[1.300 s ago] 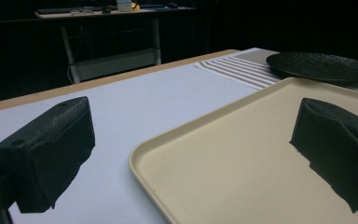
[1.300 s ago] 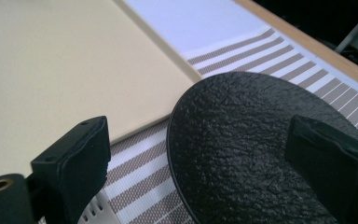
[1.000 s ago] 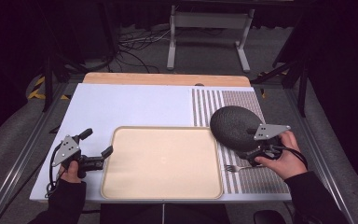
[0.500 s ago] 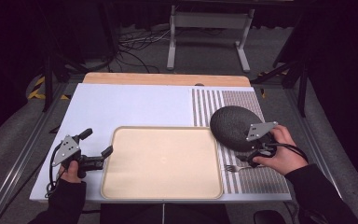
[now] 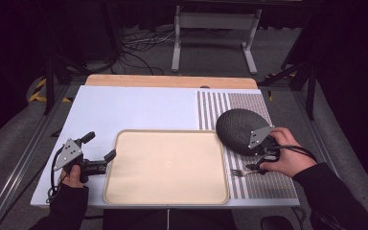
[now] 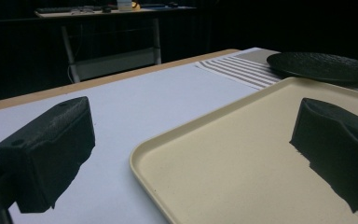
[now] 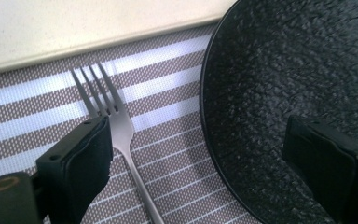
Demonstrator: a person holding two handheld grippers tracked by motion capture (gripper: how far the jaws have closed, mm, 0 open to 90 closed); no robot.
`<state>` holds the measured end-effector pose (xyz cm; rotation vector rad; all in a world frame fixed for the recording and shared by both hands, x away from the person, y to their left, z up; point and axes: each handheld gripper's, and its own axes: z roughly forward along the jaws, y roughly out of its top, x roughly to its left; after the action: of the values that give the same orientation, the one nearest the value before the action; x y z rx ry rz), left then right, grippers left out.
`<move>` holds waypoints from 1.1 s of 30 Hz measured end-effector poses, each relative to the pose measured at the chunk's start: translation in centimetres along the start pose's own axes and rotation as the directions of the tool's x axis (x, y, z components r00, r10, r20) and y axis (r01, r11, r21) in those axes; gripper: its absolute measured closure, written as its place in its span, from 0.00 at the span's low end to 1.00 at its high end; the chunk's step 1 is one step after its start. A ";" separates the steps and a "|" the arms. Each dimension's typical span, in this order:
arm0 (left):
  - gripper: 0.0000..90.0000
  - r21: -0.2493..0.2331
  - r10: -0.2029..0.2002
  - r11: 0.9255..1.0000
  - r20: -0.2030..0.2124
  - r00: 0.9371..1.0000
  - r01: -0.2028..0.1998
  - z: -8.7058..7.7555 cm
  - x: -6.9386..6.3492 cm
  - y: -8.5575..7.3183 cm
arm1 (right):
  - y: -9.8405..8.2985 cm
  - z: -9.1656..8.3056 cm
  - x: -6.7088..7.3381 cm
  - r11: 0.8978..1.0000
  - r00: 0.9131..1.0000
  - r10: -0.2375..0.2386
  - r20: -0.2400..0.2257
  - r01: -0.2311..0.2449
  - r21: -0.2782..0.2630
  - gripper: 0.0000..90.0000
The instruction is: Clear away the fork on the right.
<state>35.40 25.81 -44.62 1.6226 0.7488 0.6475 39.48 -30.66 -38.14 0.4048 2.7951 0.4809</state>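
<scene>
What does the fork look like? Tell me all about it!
The fork is shiny silver metal with four thin tines and a slim handle. It lies flat on the striped placemat, tines pointing toward the cream tray, just beside the black plate. The right hand-held gripper hovers open over it, one jaw close by its neck; whether they touch is unclear.

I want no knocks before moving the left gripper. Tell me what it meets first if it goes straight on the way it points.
Probably the beige tray: the left gripper is open, its jaws astride the tray's near corner, one over the white table. Farther along lies the black plate. Height above the rim is unclear.
</scene>
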 end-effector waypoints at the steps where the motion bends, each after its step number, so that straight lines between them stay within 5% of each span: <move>1: 0.00 0.003 -0.002 1.000 0.002 1.000 0.002 0.0 0.0 0.0 | 0.0 0.0 0.1 1.000 1.000 0.003 0.001 -0.003 0.005 0.11; 21: 0.00 0.005 0.000 1.000 0.003 1.000 0.000 0.1 -0.1 0.0 | -0.1 1.0 0.3 0.988 0.996 -0.054 -0.074 0.064 0.139 0.11; 28: 0.00 0.005 -0.003 1.000 0.002 1.000 0.003 0.1 -0.1 0.0 | -0.2 1.8 0.7 0.981 0.991 -0.081 -0.107 0.099 0.167 0.30; 33: 0.00 0.003 -0.004 1.000 0.000 1.000 0.004 0.1 -0.1 0.0 | -0.1 2.3 0.8 0.957 0.976 -0.136 -0.171 0.173 0.231 0.46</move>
<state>35.41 25.72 -44.64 1.6231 0.7532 0.6440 39.48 -29.86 -40.45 0.2018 3.0166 0.1359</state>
